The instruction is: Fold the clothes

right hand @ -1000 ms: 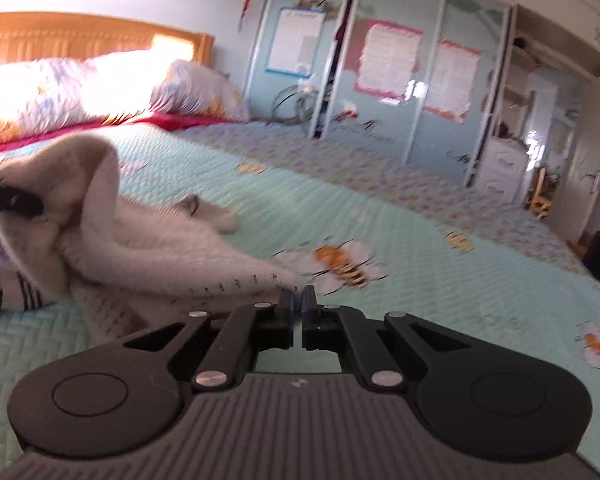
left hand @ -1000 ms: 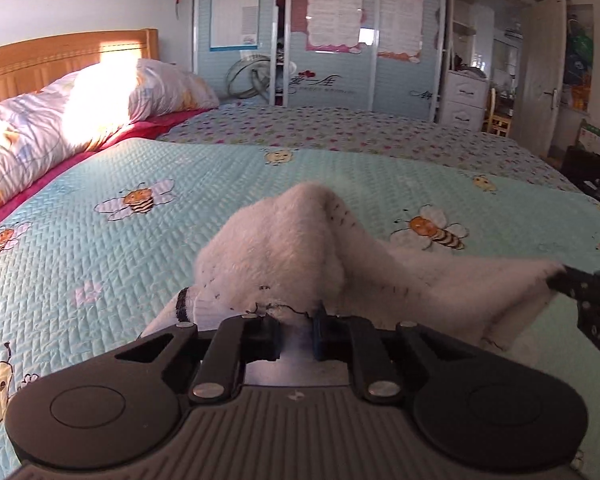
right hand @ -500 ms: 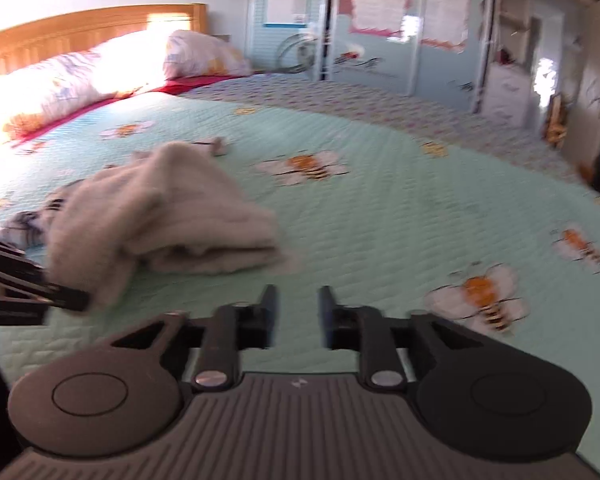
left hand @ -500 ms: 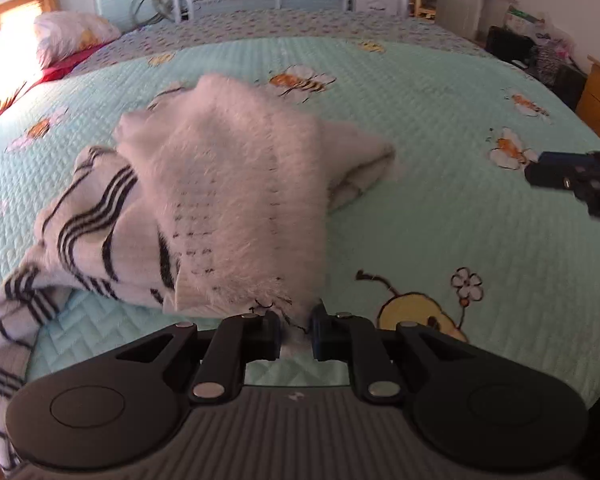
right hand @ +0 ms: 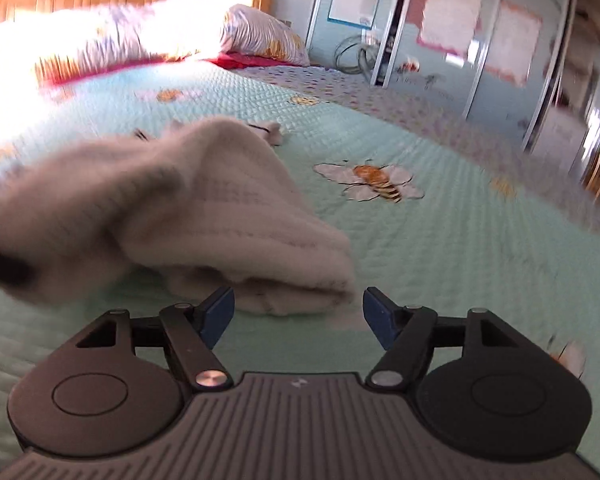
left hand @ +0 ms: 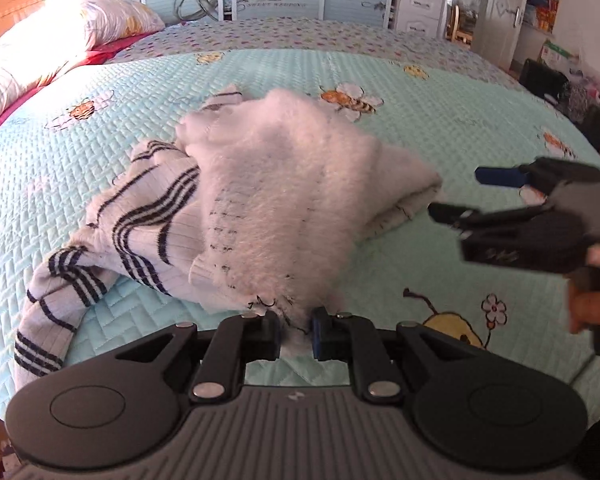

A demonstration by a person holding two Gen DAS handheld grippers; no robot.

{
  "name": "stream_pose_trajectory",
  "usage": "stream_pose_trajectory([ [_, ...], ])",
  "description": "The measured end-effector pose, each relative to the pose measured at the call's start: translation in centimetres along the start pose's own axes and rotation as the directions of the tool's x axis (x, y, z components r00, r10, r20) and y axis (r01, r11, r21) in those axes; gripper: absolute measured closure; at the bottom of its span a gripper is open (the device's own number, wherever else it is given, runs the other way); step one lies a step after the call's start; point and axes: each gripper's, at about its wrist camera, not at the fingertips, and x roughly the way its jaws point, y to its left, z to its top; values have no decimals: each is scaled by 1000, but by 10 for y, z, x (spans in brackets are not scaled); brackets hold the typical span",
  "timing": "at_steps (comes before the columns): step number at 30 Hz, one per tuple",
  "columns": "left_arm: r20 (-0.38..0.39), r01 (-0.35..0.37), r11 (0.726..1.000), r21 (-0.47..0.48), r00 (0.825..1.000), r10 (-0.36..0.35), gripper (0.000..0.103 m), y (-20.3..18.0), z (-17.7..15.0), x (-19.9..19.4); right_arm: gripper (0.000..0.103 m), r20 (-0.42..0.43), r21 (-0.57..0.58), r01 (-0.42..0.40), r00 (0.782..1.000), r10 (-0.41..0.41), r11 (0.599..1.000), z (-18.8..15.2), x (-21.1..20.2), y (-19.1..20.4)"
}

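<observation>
White fuzzy sweater (left hand: 300, 200) lies bunched on the bee-print quilt (left hand: 440, 128), striped sleeve (left hand: 140, 232) trailing left; left gripper (left hand: 296, 332) is clamped on its near hem, probably to pin that edge while the fold is set. Right gripper (right hand: 298, 314) is spread wide and empty, pointed at the folded right edge, likely lining up a new grab. A second ago both pinched the sweater and held it stretched; since then the right has let go and the cloth has dropped.
</observation>
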Motion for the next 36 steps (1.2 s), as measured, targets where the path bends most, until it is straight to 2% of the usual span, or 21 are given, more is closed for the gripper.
stream_pose_trajectory([
  [6,40,-15,998,-65,999,18,89,14,18,-6,31,39,-116,57,998,-53,992,19,60,9],
  [8,50,-27,997,-78,998,31,89,16,26,-7,37,78,-121,48,996,-39,991,33,67,10],
  [10,60,-39,995,-90,997,45,89,18,33,-7,94,109,-111,56,993,-44,992,49,70,10],
  [12,70,-51,993,-103,996,58,89,20,40,-7,95,154,-86,91,985,-77,992,64,64,7],
  [14,98,-63,994,-94,993,73,89,16,52,-11,95,248,-29,167,956,-155,986,83,38,-11],
  [16,141,-68,995,-79,987,79,89,7,69,-17,96,325,27,239,916,-235,971,99,7,-33],
  [19,220,-44,997,-58,974,56,89,-10,98,-29,96,414,109,341,839,-354,934,119,-47,-71],
  [22,291,0,1000,-21,957,6,89,-38,123,-36,95,438,184,447,760,-480,876,120,-103,-108],
  [24,288,25,1000,-3,957,-23,88,-57,128,-32,95,415,217,482,742,-527,849,105,-135,-123],
  [25,276,37,999,5,961,-37,88,-65,125,-28,95,400,242,473,746,-532,847,88,-151,-128],
  [29,189,43,998,35,981,-49,88,-93,95,-4,95,267,195,417,849,-457,888,20,-165,-122],
  [30,153,25,999,31,988,-30,88,-96,85,4,95,205,211,366,890,-407,906,3,-159,-122],
  [32,81,-10,1000,27,997,8,88,-101,67,19,95,63,263,304,942,-331,916,-33,-140,-121],
  [33,50,-33,999,30,998,31,88,-102,58,26,95,-18,270,269,961,-275,924,-47,-128,-120],
  [34,32,-60,997,41,998,59,88,-98,50,29,94,-69,294,244,970,-234,924,-61,-120,-120],
  [35,14,-71,997,45,997,70,88,-93,44,29,93,-113,351,213,976,-184,912,-72,-115,-121],
  [36,-2,-69,997,39,998,69,88,-87,39,26,88,-154,407,184,979,-132,894,-84,-110,-123],
])
